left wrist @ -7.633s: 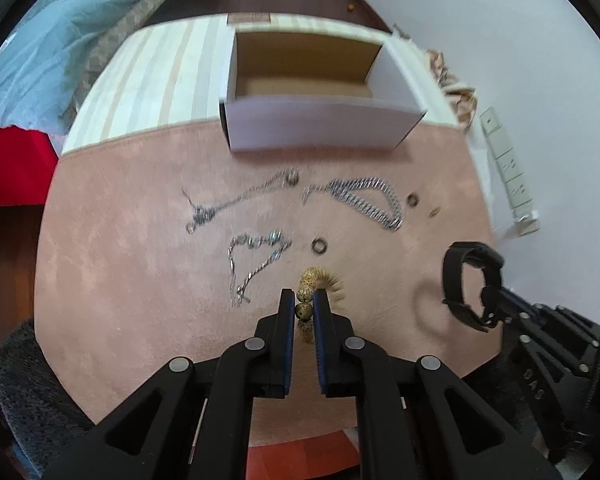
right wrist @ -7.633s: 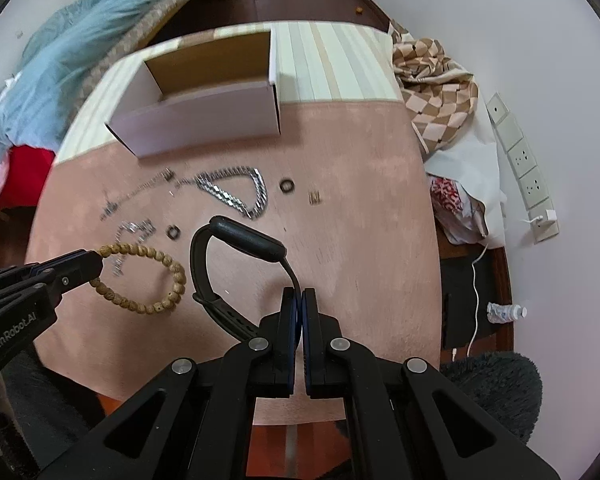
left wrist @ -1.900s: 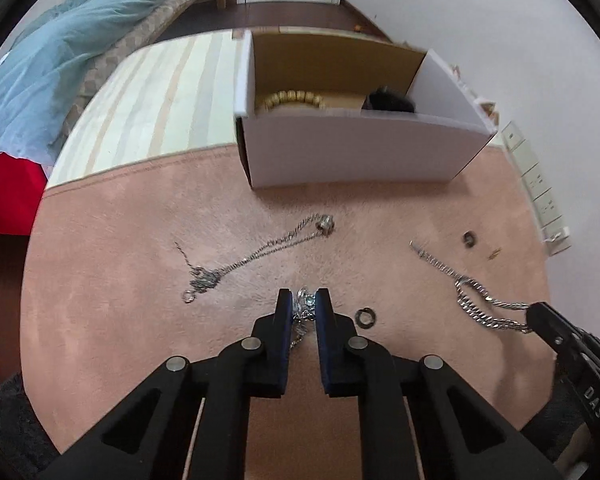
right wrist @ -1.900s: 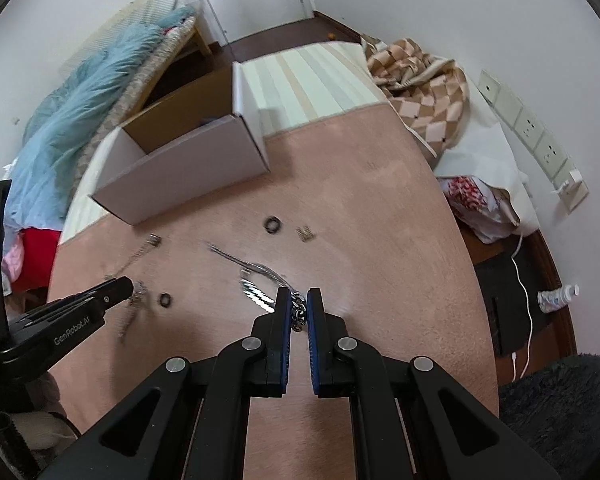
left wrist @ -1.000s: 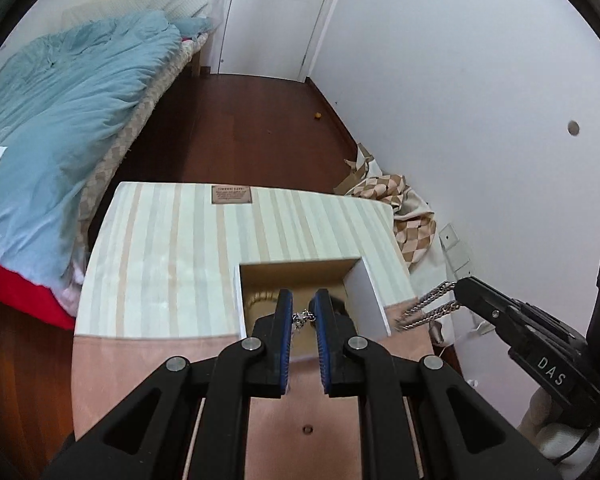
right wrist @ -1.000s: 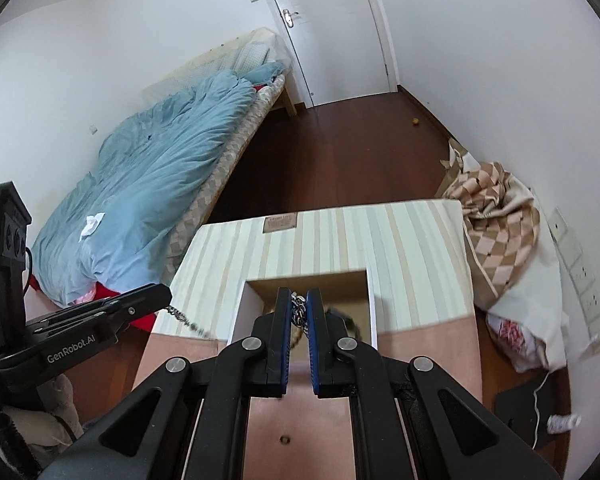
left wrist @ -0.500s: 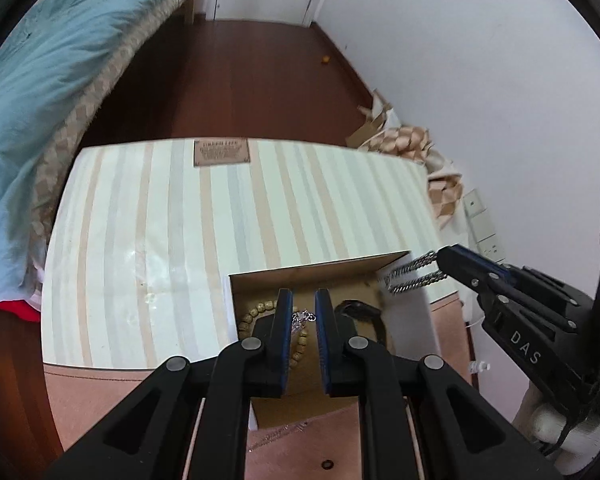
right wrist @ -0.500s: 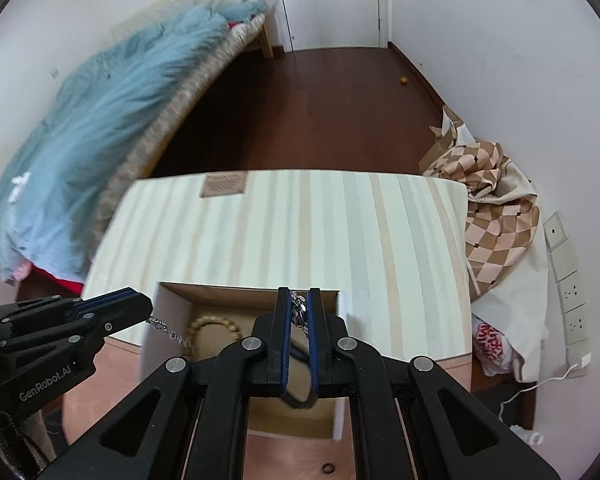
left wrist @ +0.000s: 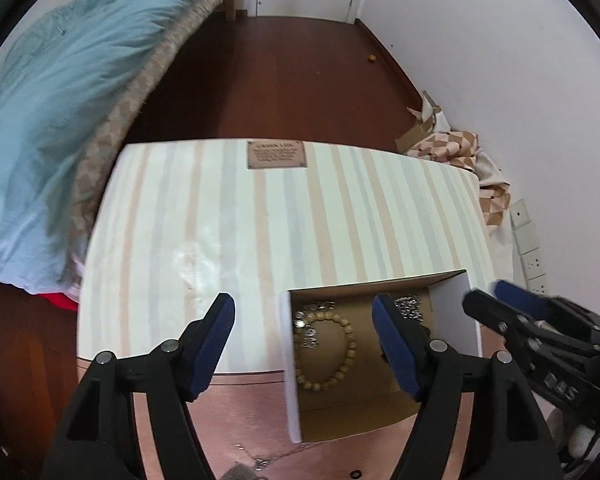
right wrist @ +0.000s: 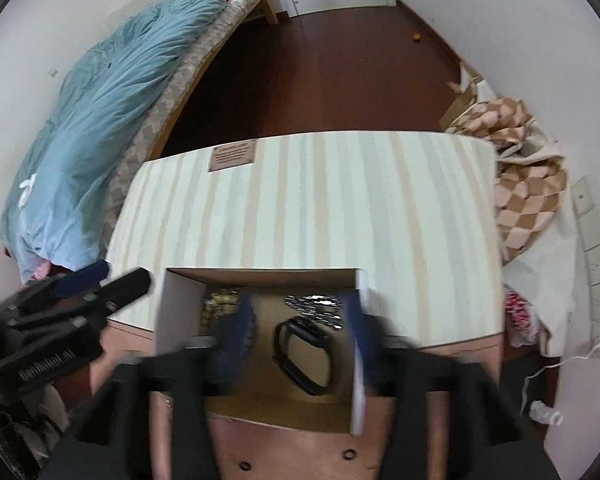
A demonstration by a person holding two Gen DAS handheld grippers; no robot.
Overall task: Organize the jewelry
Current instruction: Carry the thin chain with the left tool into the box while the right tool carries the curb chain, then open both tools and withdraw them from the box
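Note:
A white cardboard box (left wrist: 293,380) (right wrist: 172,312) stands on the table. Inside lie a wooden bead bracelet (left wrist: 342,360), a thin silver chain (left wrist: 310,330), a heavier silver chain (left wrist: 409,305) (right wrist: 314,302) and a black watch band (right wrist: 302,346). My left gripper (left wrist: 304,344) is open and empty above the box's left wall. My right gripper (right wrist: 300,328) is open and empty over the box, blurred by motion. Each gripper shows in the other's view, the right (left wrist: 500,304) and the left (right wrist: 104,280).
The box sits where a pink mat (left wrist: 252,420) meets a striped cloth (left wrist: 260,220). Small rings (right wrist: 244,465) (right wrist: 348,454) and a chain (left wrist: 256,460) lie on the mat in front of the box. A bed (left wrist: 52,92) is left, checked fabric (right wrist: 528,196) right.
Both grippers have opened and let go of their chains, which now lie in the box. Both grippers have dropped lower over the box.

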